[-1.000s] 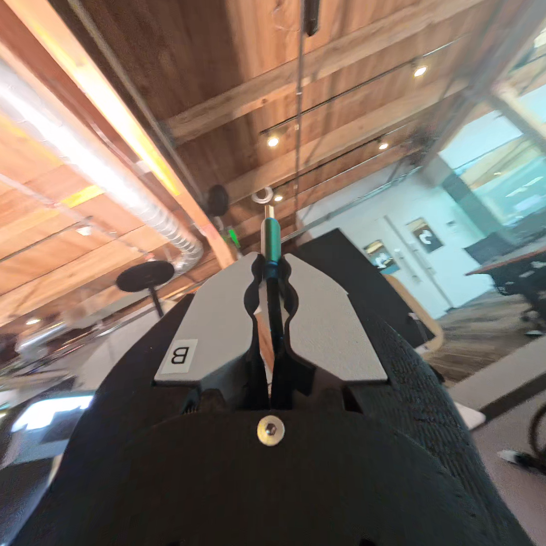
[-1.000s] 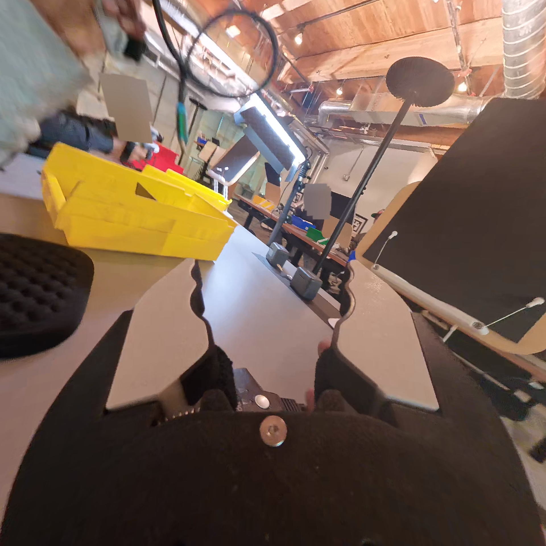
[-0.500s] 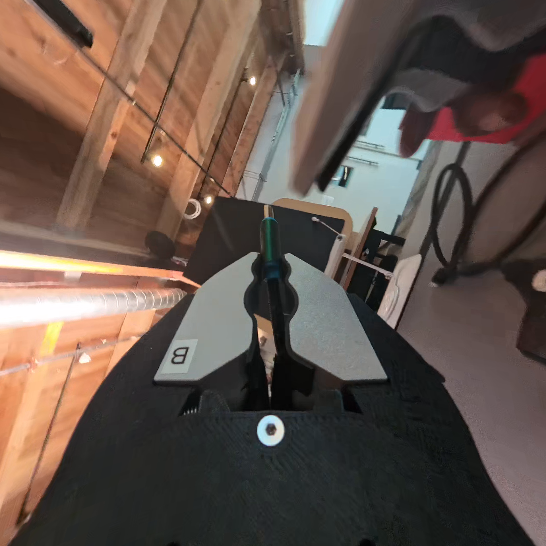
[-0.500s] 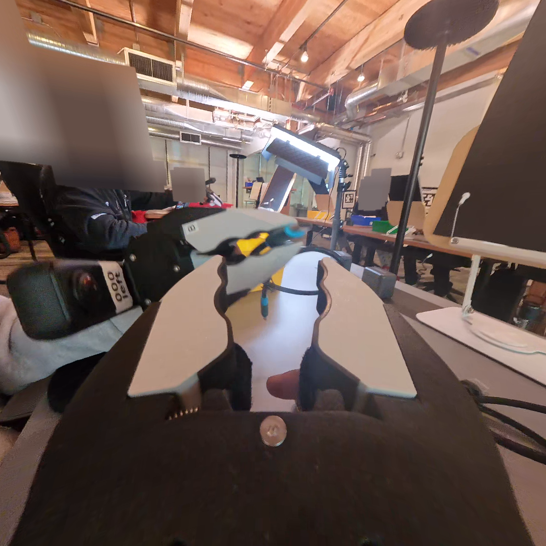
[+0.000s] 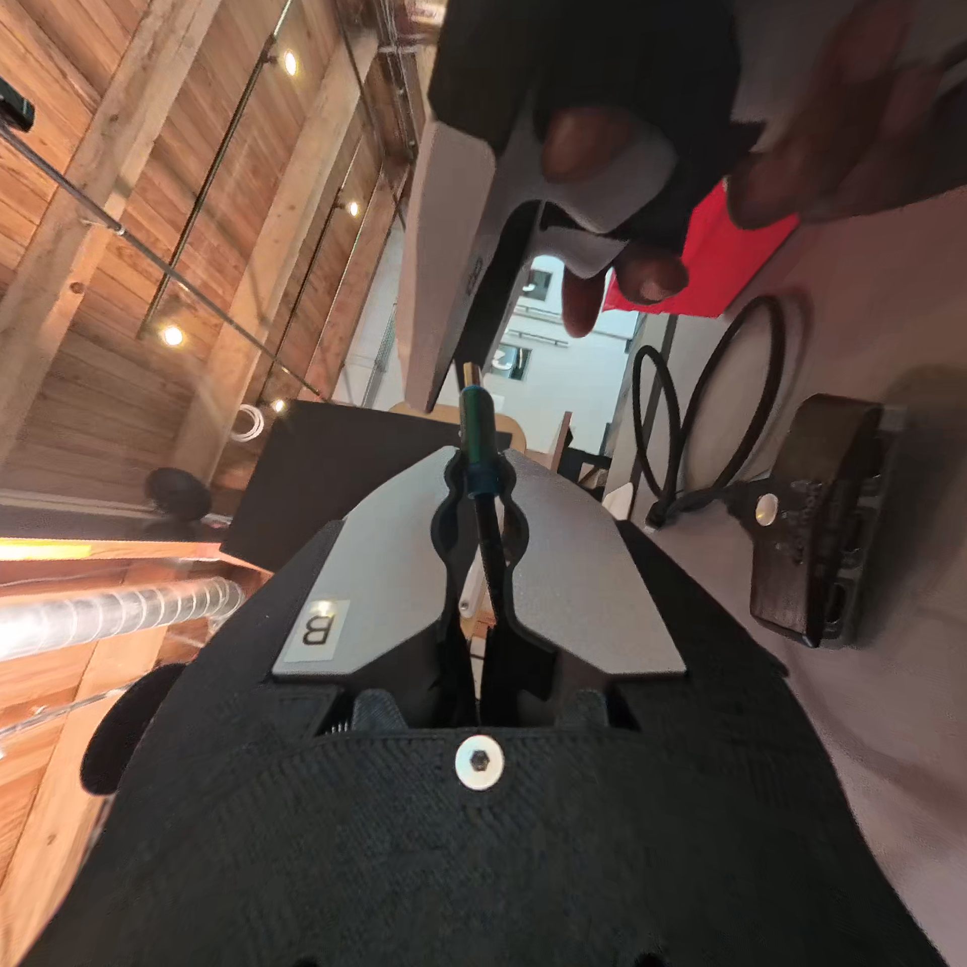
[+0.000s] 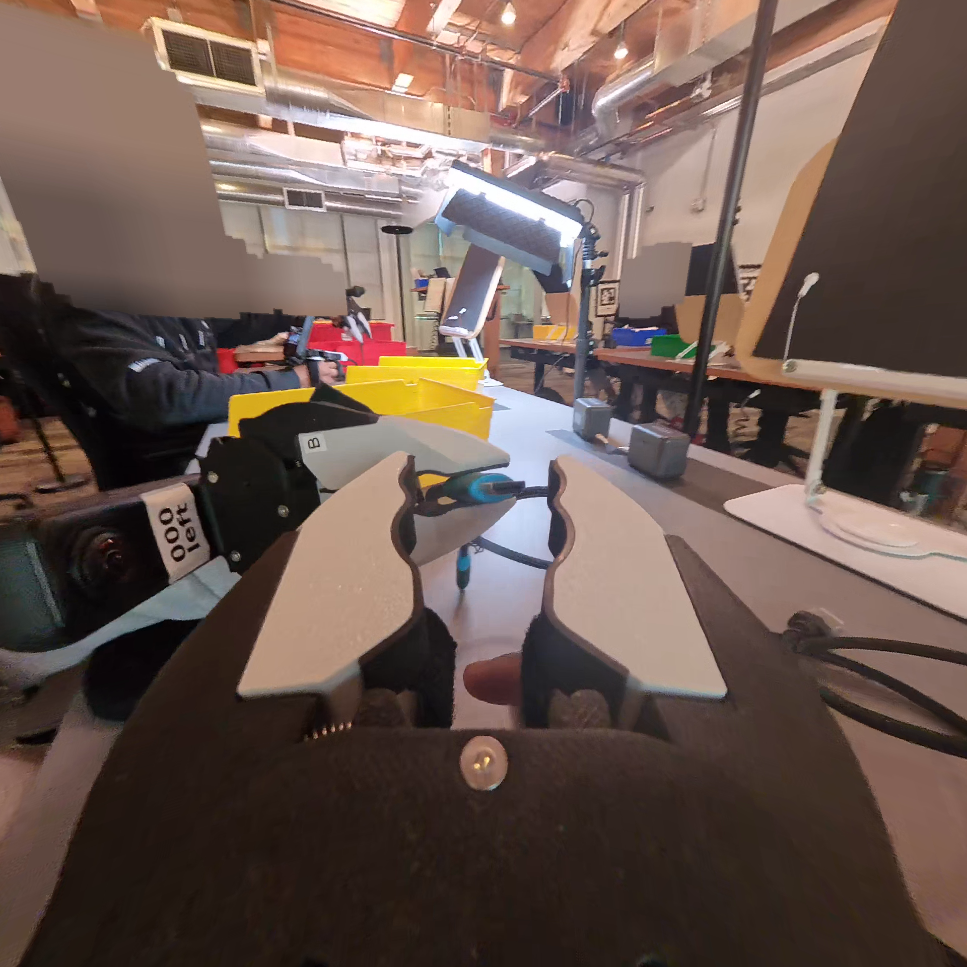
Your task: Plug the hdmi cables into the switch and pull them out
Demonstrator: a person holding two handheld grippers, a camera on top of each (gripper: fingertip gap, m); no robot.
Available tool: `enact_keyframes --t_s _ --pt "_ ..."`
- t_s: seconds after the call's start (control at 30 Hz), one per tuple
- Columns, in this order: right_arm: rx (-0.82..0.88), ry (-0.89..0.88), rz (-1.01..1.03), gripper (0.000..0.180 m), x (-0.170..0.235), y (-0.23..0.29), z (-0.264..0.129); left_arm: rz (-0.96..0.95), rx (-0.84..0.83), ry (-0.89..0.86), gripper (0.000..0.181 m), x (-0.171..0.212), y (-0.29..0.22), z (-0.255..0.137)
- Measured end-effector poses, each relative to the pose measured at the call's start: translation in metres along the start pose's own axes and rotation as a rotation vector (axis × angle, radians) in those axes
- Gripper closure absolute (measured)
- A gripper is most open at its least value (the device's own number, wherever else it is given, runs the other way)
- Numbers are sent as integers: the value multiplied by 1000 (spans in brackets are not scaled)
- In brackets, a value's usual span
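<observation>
The grey table [image 6: 654, 523] carried yellow bins [image 6: 418, 397] toward its far left edge; the dark switch [image 5: 816, 523] lay on it, apart from both tools; the right gripper [image 6: 479, 502] stood spread and empty; the left gripper [image 5: 479, 471] pinched the teal HDMI plug [image 5: 473, 418] by its neck; that thin hold could let the plug twist, likely jamming at the port.

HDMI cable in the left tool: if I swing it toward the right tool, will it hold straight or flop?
The plug likely stays rigid: it juts straight from the shut left tool. The black cable behind probably flops and drags, since it sags in a loop onto the table. Being thin, it looks light.
</observation>
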State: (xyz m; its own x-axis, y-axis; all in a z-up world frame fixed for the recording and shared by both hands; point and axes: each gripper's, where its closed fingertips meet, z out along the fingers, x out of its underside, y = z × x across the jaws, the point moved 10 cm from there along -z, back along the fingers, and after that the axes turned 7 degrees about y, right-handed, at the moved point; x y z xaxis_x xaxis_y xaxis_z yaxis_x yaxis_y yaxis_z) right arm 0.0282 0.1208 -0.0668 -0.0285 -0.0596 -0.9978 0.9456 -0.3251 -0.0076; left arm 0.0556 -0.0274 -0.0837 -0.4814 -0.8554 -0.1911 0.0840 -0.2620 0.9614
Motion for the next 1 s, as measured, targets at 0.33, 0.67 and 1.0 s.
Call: enact_keyframes --t_s 0.33,0.67,1.0 --pt "-182 34 189 149 3 -8 0 -28 19 -57 169 -3 0 -3" --pt "-169 79 84 158 2 -7 -1 -61 43 -95 169 -4 0 -4" --pt "-144 64 32 158 0 -4 -3 -171 117 -49 175 5 2 0"
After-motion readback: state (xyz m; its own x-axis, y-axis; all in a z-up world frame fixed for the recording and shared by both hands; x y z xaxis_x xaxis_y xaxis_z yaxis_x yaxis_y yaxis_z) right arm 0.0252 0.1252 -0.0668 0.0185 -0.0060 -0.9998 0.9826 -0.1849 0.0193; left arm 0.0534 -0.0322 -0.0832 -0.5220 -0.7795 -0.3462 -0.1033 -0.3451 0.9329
